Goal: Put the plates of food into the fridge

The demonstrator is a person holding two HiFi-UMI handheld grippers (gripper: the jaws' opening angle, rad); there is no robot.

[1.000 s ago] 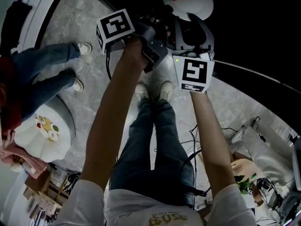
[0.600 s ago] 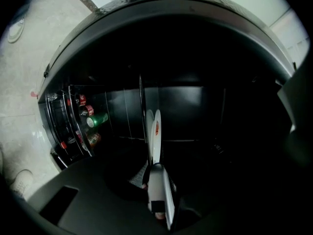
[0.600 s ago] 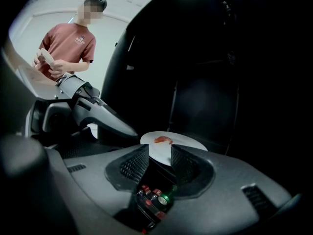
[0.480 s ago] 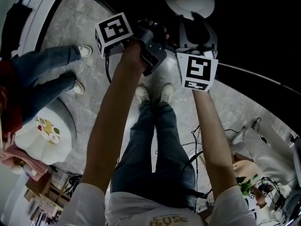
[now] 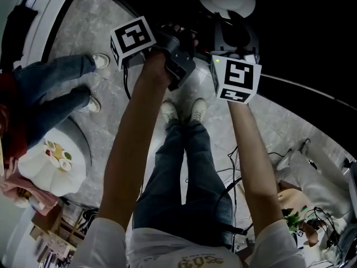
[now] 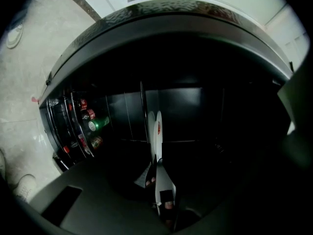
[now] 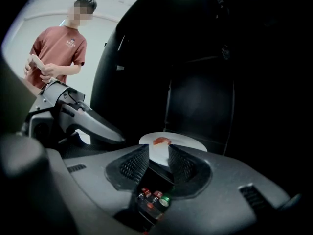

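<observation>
So the plate with the little red bit of food on it is out ahead of both tools, inside the dark fridge. Honestly can't tell if it's down on a shelf, it's too dark in there.

My left gripper has it, jaws pinched on the near rim. That tool is rolled onto its side so one jaw sits above the rim and one below, which is why the plate shows edge-on in the left gripper view.

My right gripper carries nothing. Its jaws are spread, and the plate's near edge shows through the gap just past the tips. I reckon it's there as a backstop in case the plate tips.

Off to the left gripper's left is the door rack of cans, well clear of the plate.

Back behind the tools, a second plate of food sits on a round white table, so I figure that's next. A person in a red shirt stands to the right gripper's left.
</observation>
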